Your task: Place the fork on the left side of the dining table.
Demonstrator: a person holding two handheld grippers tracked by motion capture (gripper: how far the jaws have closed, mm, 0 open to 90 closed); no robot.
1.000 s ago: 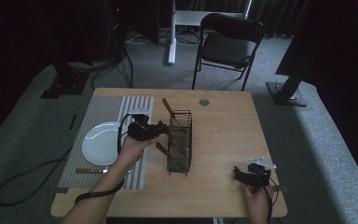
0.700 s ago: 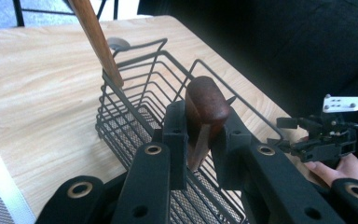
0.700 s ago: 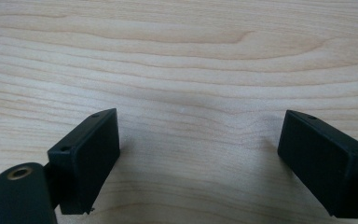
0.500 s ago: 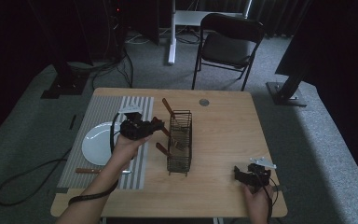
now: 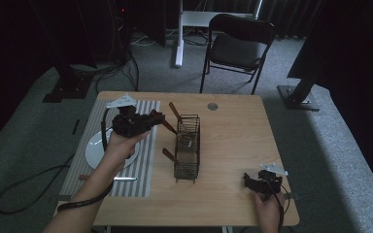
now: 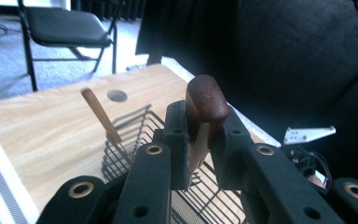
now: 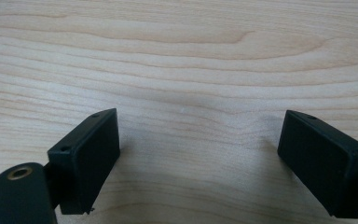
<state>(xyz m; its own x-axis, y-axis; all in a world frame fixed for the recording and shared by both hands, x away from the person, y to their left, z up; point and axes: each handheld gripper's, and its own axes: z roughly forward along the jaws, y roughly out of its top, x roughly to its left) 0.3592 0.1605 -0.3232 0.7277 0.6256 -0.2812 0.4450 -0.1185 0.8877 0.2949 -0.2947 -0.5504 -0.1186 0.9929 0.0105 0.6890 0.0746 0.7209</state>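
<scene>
One wire basket (image 5: 187,148) stands at the centre of the frame on one wooden table (image 5: 233,145). Three wooden-handled utensils show around it: one held left of centre (image 5: 167,125), two in the basket (image 5: 175,111) (image 5: 169,155). One white plate (image 5: 94,153) and one striped mat (image 5: 145,145) lie at left. One knife (image 5: 109,178) sits at lower left. One chair (image 5: 238,46) stands at top. Two grippers: left (image 5: 153,118), right (image 5: 248,179).

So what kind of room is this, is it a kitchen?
Probably not a kitchen; more likely a studio or lab set up as a dining spot. The wooden table stands on grey carpet, with a folding chair and dark stands behind it, while a plate lies on a striped placemat.
</scene>
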